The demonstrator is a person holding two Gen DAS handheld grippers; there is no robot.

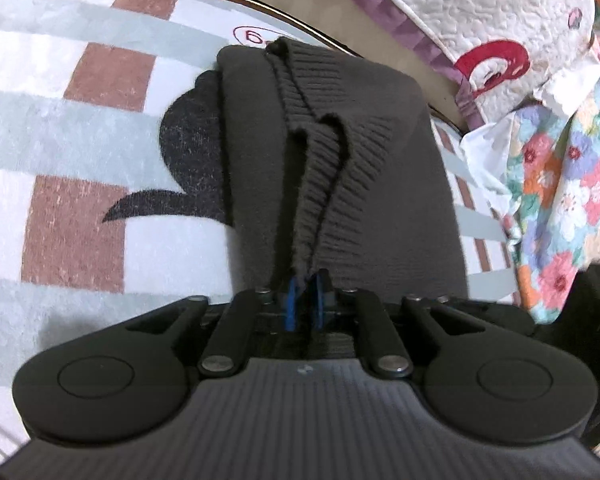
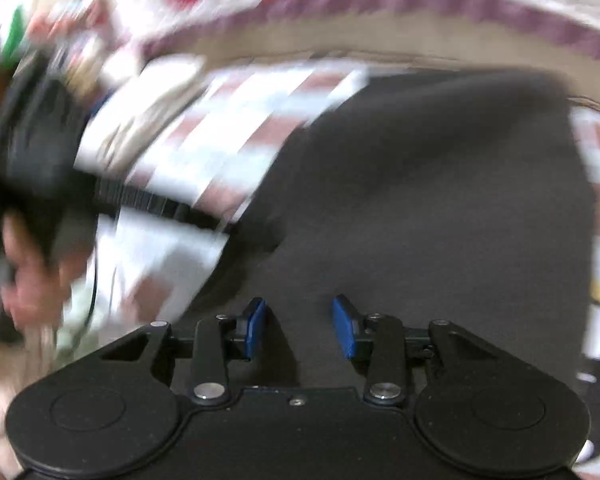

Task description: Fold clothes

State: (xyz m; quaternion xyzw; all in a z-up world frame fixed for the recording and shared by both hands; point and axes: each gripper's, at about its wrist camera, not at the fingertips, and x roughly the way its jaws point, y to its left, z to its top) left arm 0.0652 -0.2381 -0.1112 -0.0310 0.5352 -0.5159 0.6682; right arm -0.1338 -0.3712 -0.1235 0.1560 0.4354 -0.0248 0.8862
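Surface: blanket (image 1: 80,128), white with pale green bands and brown squares, a dark printed shape beside the garment. Behind it: quilted white cover (image 1: 480,8) with purple trim; floral fabric (image 1: 560,200) at right. Dark grey sweater (image 1: 340,140) lies on the blanket. Left gripper (image 1: 304,300): blue pads pinched tight on its ribbed hem. Right gripper (image 2: 299,326): fingers parted, empty, over plain knit (view blurred); a hand (image 2: 28,280) shows at left there only.

The left gripper (image 1: 305,298) pinches the ribbed hem of a dark sweater (image 1: 340,152), which stretches toward 12 o'clock over a checked blanket (image 1: 80,120).
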